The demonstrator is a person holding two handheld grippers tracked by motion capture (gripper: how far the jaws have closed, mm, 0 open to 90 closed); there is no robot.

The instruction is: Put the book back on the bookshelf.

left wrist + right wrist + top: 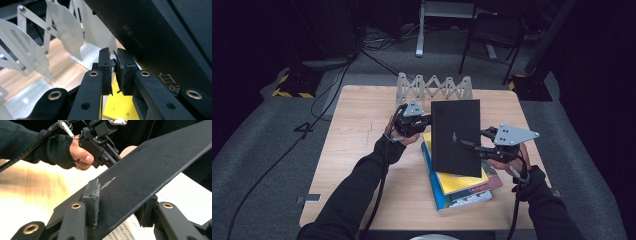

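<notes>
A black book (455, 135) hangs tilted above a stack of books whose top one is yellow (459, 182). My right gripper (474, 140) holds its right side. In the right gripper view that gripper (120, 202) is shut on the black cover (150, 170), one pad on top and one jaw beneath, with a white printed page (187, 195) under it. My left gripper (428, 120) is at the book's left edge. Its jaws (113, 57) are shut beside the lettered spine (162, 37), and nothing shows between the pads. The right gripper view has the left gripper (113, 160) meeting the far edge.
A grey folding accordion rack (434, 87) stands at the back of the wooden table (362, 150), close to the left gripper (62, 27). Under the yellow book lie a red book (494, 184) and a blue one (432, 180). Cables and chair legs sit on the floor beyond.
</notes>
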